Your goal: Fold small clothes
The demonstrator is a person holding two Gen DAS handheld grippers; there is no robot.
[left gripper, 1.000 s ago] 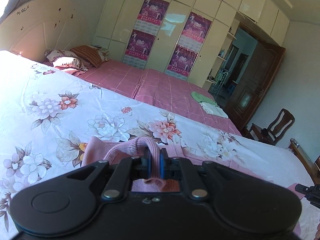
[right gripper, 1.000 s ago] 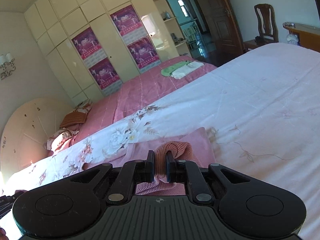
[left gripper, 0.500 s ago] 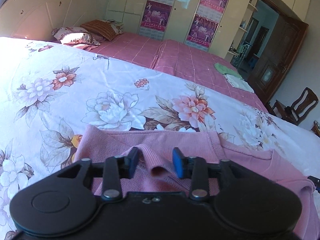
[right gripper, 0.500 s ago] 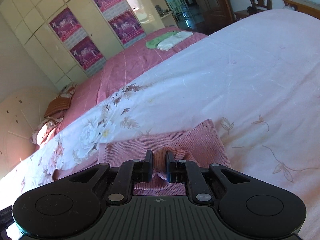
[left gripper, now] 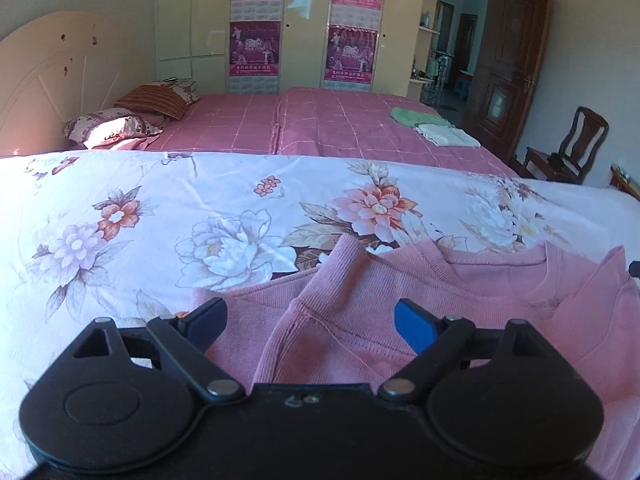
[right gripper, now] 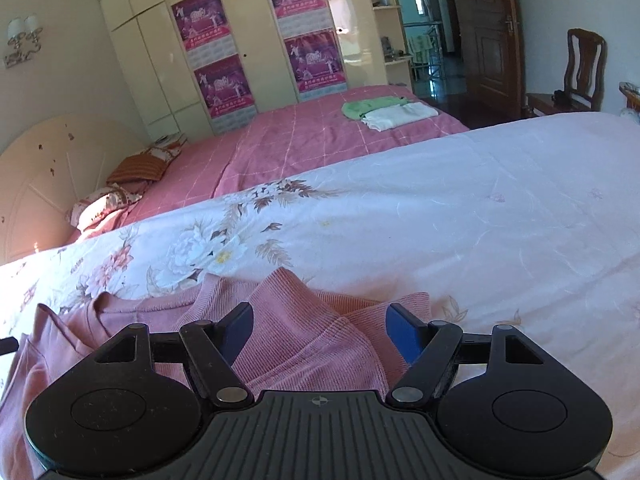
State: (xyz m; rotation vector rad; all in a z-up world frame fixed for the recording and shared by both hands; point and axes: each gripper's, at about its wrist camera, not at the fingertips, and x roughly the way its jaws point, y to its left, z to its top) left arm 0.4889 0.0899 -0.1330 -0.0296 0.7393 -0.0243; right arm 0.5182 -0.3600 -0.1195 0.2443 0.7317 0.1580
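Garment: a pink knit top [left gripper: 460, 296] lies on the floral bedspread [left gripper: 200, 220], a raised fold of it running up between the spread fingers of each gripper.
Handling: to judge by the ribbed knit, light, soft and limp; it will sag and bunch, not slip. Best taken at a hem or seam edge, where the layers are thicker.
Left gripper [left gripper: 316, 320]: jaws wide apart, holding nothing; the peaked fold [left gripper: 344, 280] sits just ahead of and between the fingertips, with the neckline [left gripper: 548, 280] off beyond the blue-padded finger.
Right gripper [right gripper: 320, 328]: also wide open and empty; a ridge of the top [right gripper: 296, 320] lies between the fingers and runs forward past them, with one edge close to the outer finger.
Stage: the top looks laid down and let go; the next fold appears not yet begun.
Beyond: a pink checked bedcover [left gripper: 320, 128] past the bedspread carries two folded cloths, green [right gripper: 368, 105] and white [right gripper: 396, 116].
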